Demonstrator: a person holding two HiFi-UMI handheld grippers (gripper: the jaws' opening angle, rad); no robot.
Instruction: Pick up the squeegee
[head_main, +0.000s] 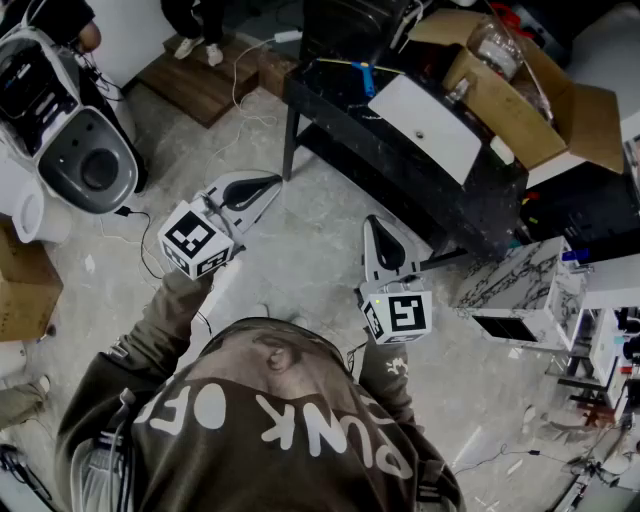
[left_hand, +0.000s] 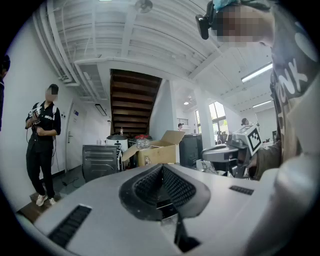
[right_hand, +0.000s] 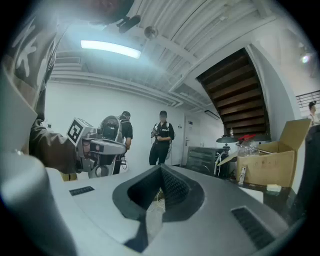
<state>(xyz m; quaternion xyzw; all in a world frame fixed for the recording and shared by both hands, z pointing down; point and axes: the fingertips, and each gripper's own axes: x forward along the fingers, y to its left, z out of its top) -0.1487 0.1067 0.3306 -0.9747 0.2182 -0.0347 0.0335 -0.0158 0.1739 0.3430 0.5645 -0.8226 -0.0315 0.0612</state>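
Observation:
A blue-handled tool with a thin yellow strip, possibly the squeegee, lies at the far end of the black table; it is too small to be sure. Both grippers are held level over the floor, short of the table and apart from the tool. In the head view my left gripper is at centre left and my right gripper at centre right. The left gripper has its jaws together with nothing between them. The right gripper is likewise shut and empty.
An open cardboard box and a white board sit on the table. A marble-patterned unit stands at right, a white machine at left, cables on the floor. Two people stand across the room.

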